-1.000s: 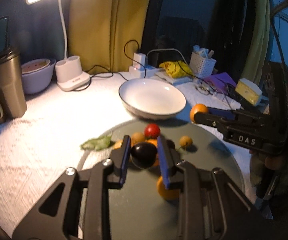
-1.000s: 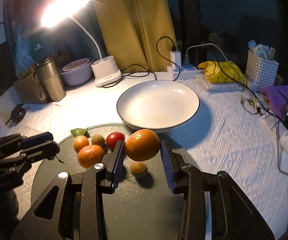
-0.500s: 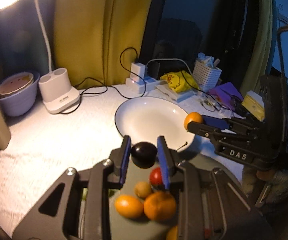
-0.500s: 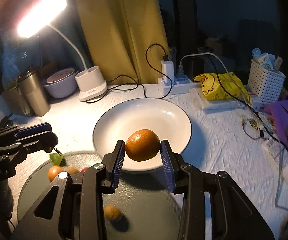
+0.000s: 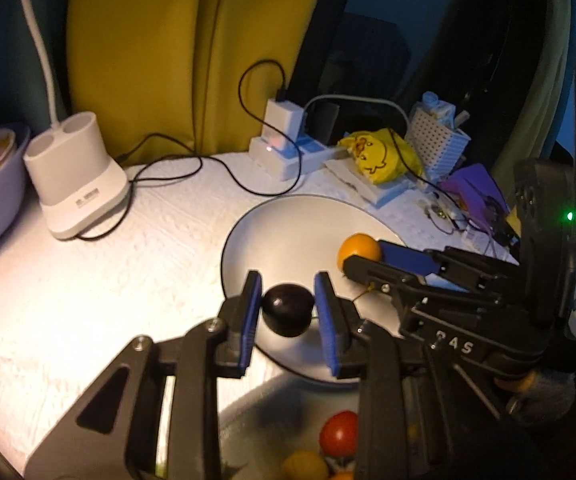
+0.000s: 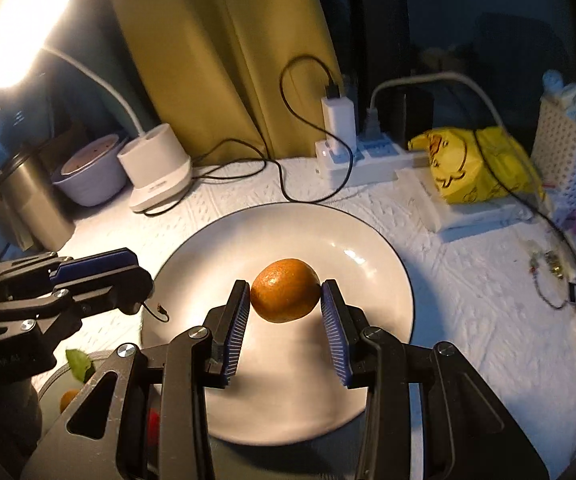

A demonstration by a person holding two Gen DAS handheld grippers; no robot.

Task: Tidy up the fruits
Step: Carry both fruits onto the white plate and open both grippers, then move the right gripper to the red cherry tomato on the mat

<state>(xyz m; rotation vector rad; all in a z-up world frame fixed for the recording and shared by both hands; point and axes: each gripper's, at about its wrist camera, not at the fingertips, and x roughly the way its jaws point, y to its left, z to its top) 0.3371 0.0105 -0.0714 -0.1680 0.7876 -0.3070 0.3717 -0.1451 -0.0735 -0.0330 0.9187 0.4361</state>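
Both tools have carried their fruit forward off the dark tray, and the white plate (image 6: 368, 240) now lies beneath them. Left tool (image 5: 288, 312) clamps a dark plum (image 5: 288, 309); right tool (image 6: 284, 312) grips an orange (image 6: 285, 296), poised over the plate, probably for release.

The grey tray (image 5: 256, 420) and its blurred fruits run off the bottom edge.
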